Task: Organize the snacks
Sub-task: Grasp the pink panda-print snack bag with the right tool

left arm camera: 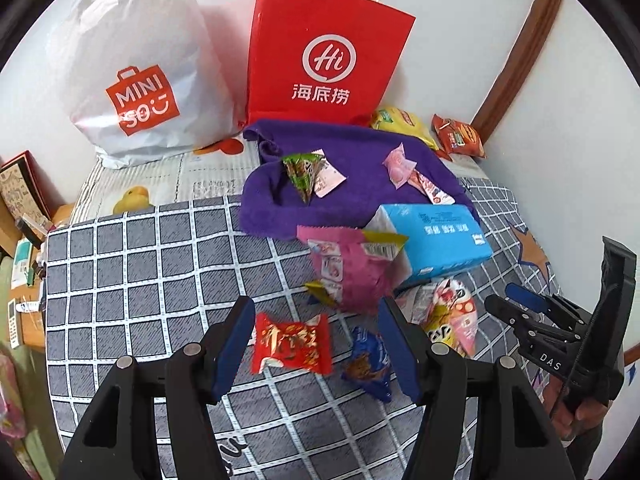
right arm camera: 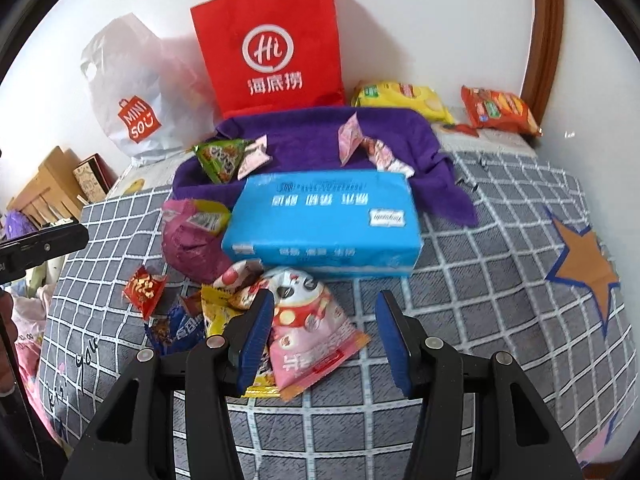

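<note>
White walls back a bed under a grey checked cover (left arm camera: 140, 272), soft and creased. Both grippers are released: the left gripper (left arm camera: 316, 340) hangs over a crinkly red snack packet (left arm camera: 294, 344) and a blue one (left arm camera: 368, 360); the right gripper (right arm camera: 325, 340) over a glossy pink packet (right arm camera: 308, 336), partly hidden by one finger (right arm camera: 256, 340). A blue tissue pack (right arm camera: 324, 224) and fuzzy purple towel (right arm camera: 304, 136) crowd the middle; bare cover lies to the right
</note>
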A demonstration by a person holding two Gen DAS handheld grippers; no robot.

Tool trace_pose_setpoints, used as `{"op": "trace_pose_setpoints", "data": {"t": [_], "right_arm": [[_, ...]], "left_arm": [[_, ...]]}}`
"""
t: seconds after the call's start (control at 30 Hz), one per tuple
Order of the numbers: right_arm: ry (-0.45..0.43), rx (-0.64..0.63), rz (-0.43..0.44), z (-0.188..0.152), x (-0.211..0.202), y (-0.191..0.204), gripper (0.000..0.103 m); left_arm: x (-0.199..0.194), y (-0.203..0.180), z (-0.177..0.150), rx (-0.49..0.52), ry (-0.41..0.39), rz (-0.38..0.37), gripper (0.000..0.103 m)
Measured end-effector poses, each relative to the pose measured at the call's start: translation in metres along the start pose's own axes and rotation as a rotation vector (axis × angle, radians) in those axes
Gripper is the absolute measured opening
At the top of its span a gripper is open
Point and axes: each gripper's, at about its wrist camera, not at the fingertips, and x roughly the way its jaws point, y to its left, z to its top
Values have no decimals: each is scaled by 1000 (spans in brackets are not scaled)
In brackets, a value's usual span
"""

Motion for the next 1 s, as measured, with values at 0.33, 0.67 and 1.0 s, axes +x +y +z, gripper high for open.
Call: {"op": "trace_pose_setpoints", "data": {"t": [0.33,0.67,1.0], "right_arm": [[51,-36,-13,-13,25,21,53],[103,-78,-65,-17,56,28,62],[94,-187,-48,-21,67,23,57]], "left_arm": [[3,14,-6,16,8,-39,61],[6,16,-12,26,21,-45,61],[16,8,-20,-24,21,-25,61]]}}
